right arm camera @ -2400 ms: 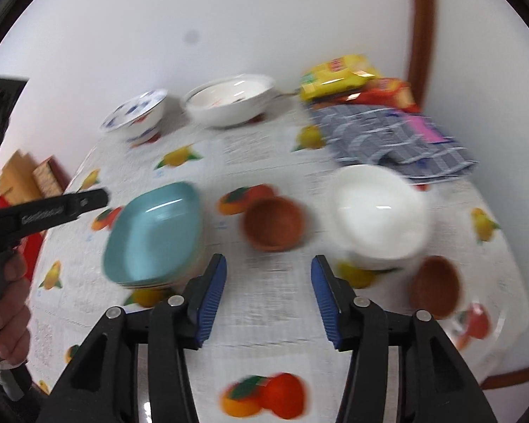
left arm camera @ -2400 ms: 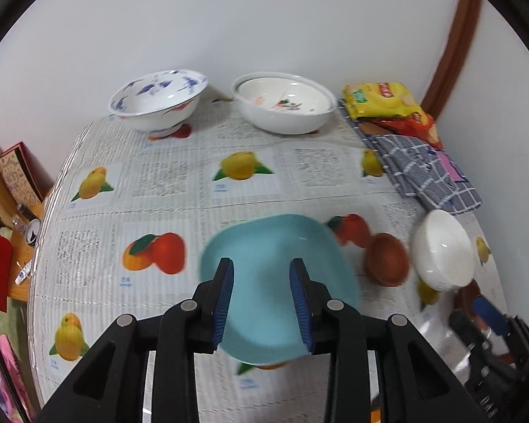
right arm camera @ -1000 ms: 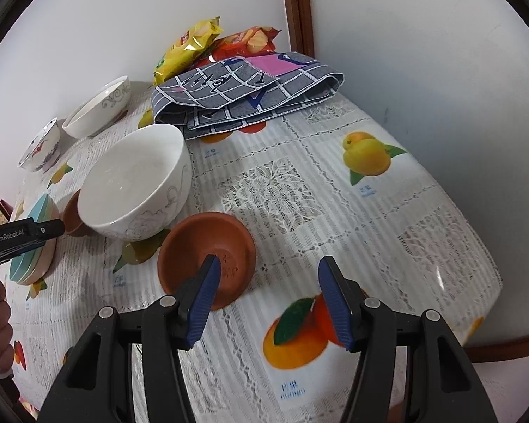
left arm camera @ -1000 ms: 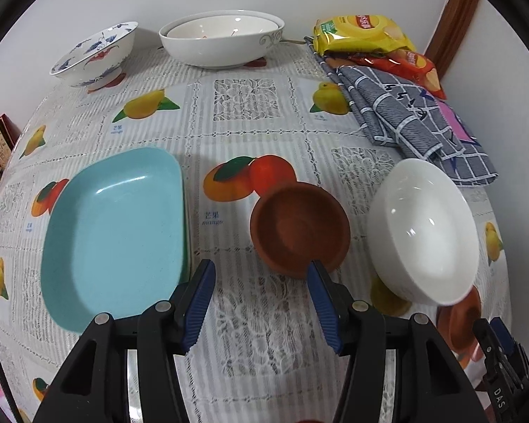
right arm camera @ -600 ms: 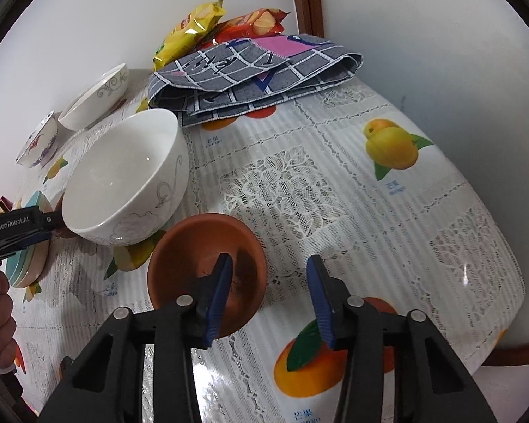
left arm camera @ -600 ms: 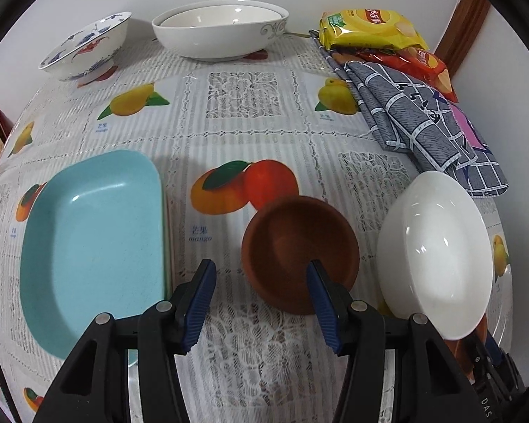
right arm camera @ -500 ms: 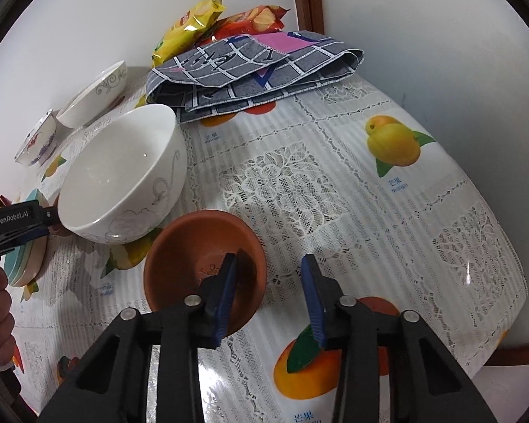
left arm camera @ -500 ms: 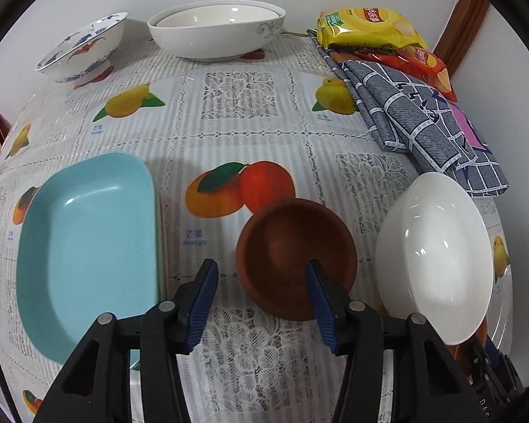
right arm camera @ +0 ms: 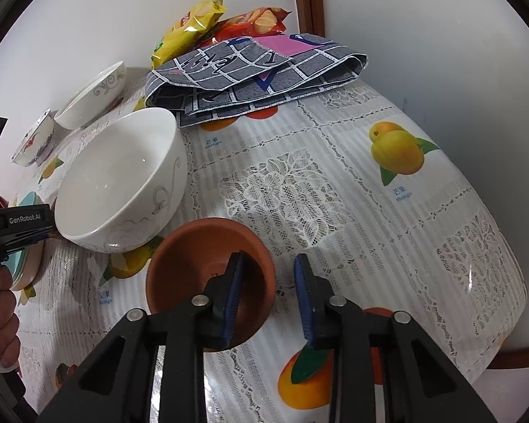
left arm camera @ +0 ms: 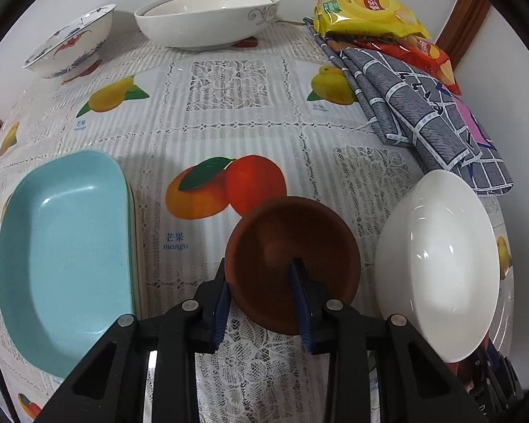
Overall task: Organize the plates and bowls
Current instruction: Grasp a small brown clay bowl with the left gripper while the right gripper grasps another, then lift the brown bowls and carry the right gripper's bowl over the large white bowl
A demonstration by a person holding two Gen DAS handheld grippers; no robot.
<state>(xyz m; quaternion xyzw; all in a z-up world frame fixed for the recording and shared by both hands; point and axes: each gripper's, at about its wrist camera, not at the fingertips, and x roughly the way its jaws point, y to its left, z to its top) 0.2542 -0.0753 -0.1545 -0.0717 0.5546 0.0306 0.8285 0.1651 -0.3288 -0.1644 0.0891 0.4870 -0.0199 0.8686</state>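
A dark brown bowl (left arm camera: 292,246) sits on the fruit-print tablecloth between a teal plate stack (left arm camera: 63,257) and a white bowl (left arm camera: 437,264). My left gripper (left arm camera: 259,268) straddles its near left rim, one finger outside and one inside, and the jaws are closing. In the right wrist view an orange-brown bowl (right arm camera: 194,264) lies in front of the white bowl (right arm camera: 120,179). My right gripper (right arm camera: 268,257) straddles its right rim: the left finger is inside, the right finger stands outside with a small gap. Those jaws are closing too.
A large white oval bowl (left arm camera: 208,17) and a blue-patterned bowl (left arm camera: 70,46) stand at the back by the wall. A checked cloth (right arm camera: 257,70) and snack bags (left arm camera: 366,14) fill the back right corner. The table's rounded edge (right arm camera: 504,352) runs close on the right.
Both grippers came down onto the small bowls. Their jaws narrowed, and each now has a bowl rim between its fingers.
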